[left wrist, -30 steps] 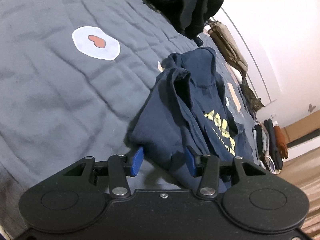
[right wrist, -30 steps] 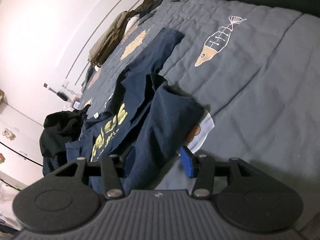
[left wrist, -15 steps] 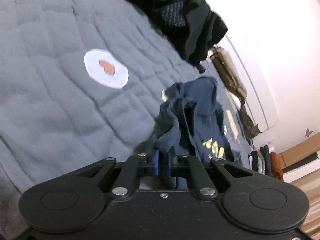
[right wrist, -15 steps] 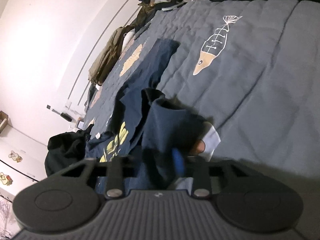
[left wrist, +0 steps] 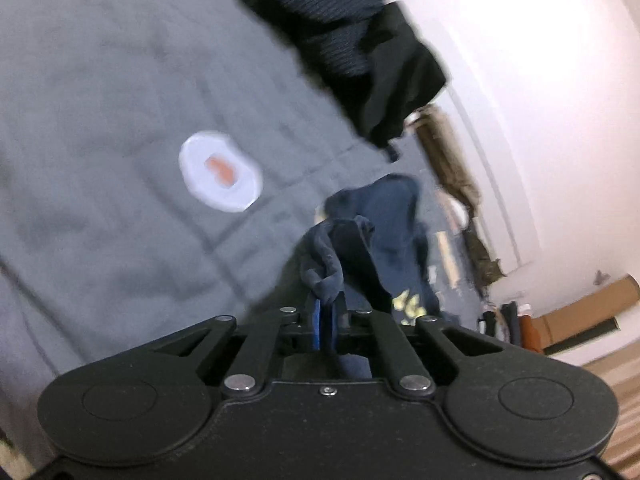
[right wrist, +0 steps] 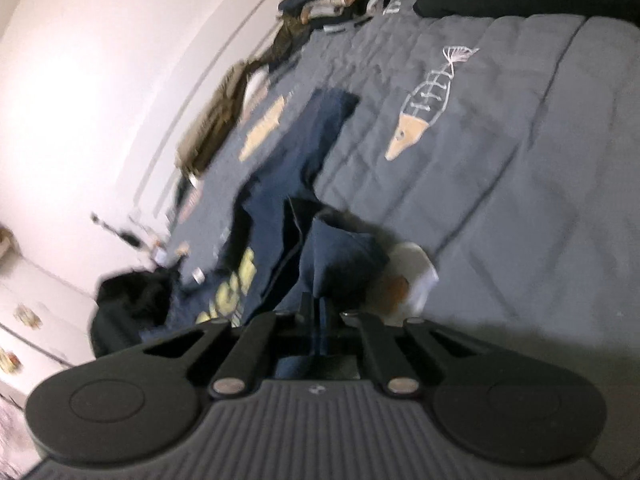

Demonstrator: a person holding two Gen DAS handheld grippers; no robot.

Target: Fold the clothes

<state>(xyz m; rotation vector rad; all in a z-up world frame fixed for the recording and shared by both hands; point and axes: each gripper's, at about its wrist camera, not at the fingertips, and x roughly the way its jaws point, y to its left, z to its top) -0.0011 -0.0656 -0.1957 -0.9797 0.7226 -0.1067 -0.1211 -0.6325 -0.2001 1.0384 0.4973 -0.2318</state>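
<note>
Navy cotton-like fabric with a yellow printed motif makes up the T-shirt (left wrist: 394, 216); the print is blurred and partly folded under, so no lettering is legible in either view. No brand mark can be read.

The left gripper (left wrist: 325, 322) has its blue pads pressed together on a bunched edge of the T-shirt, with a twisted roll of cloth rising just ahead of the pads. The right gripper (right wrist: 318, 314) is likewise closed on a fold of the same garment; cloth passes between its fingers and back toward the body of the tool.

The T-shirt lies crumpled and elongated on a grey quilted bedspread (right wrist: 520, 208), lifted at both gripped points and slack between them. In the right wrist view it partly covers a white round patch (right wrist: 416, 276). A fish-skeleton appliqué (right wrist: 424, 104) sits beside it, apart. A dark clothing heap (left wrist: 360, 40) lies beyond the garment in the left wrist view.
</note>
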